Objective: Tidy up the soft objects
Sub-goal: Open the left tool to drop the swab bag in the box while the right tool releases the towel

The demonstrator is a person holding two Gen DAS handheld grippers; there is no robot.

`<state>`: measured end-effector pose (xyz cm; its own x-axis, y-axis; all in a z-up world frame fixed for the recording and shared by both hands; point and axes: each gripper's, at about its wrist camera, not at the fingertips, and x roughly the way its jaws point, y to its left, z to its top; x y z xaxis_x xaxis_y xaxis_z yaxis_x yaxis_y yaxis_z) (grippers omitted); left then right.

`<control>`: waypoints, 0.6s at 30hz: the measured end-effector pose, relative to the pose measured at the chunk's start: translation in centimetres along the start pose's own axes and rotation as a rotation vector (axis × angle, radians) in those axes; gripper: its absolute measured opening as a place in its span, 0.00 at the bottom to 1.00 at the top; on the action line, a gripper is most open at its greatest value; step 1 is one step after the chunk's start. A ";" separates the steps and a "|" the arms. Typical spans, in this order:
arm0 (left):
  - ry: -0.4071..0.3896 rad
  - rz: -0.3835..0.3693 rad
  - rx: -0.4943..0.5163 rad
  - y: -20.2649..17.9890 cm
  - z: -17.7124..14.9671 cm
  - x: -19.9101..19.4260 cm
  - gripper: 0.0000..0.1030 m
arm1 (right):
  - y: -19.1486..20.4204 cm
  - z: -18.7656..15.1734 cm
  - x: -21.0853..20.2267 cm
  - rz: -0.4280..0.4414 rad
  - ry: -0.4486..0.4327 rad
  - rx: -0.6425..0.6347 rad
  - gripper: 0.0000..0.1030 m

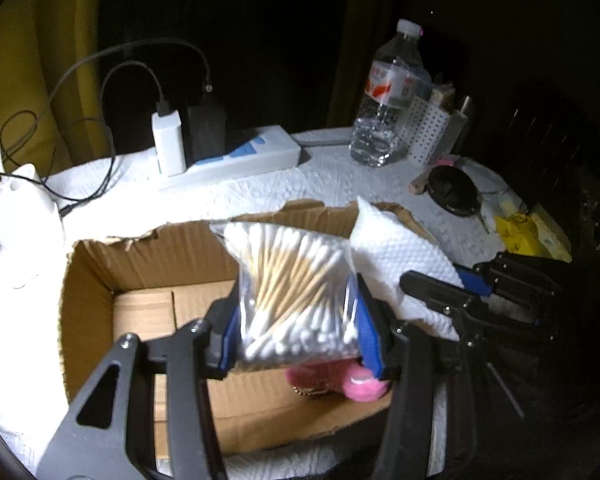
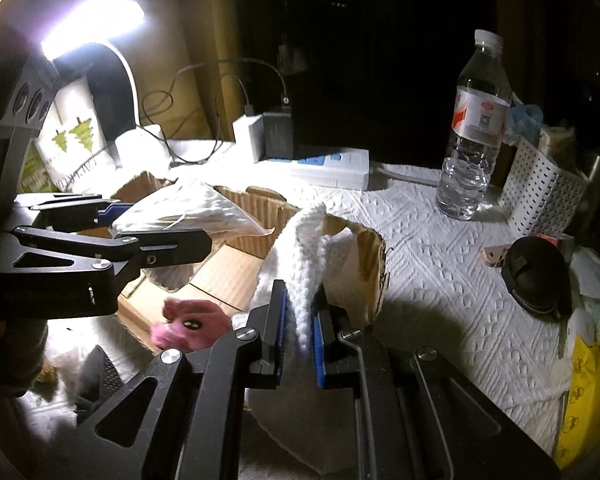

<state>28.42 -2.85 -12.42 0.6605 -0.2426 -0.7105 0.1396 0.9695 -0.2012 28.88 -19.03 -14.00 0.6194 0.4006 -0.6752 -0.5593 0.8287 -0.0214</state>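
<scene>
Left wrist view: left hand-held gripper [image 1: 298, 322] clamps a cotton-swab bag [image 1: 292, 280] above the cardboard box [image 1: 100, 280]; pink plush toy [image 1: 340, 382] inside, near right.

Right wrist view: right hand-held gripper [image 2: 298, 338] pinches a white tissue [image 2: 306, 256] at the box's right wall, on the worktop [image 2: 440, 260].

The cardboard box [image 1: 100, 280] lies open above, its left floor bare. A pink plush toy [image 1: 340, 380] fills the near right corner; white cloth [image 1: 400, 256] drapes the right wall.
</scene>
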 end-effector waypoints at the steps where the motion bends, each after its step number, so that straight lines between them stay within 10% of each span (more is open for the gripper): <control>1: 0.007 -0.001 -0.001 0.0 0.0 0.3 0.48 | 0.2 -0.1 0.2 -0.019 0.005 -0.016 0.12; 13: 0.067 -0.025 -0.039 0.3 0.1 1.9 0.59 | 0.6 -0.5 1.6 -0.056 0.055 -0.046 0.14; 18: 0.045 -0.039 -0.050 0.6 0.2 0.9 0.68 | 0.5 -0.3 1.0 -0.019 0.048 -0.011 0.37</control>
<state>29.22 -2.47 -13.03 0.6217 -0.2824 -0.7306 0.1266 0.9567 -0.2621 29.05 -18.33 -14.97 0.6028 0.3654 -0.7093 -0.5538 0.8315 -0.0423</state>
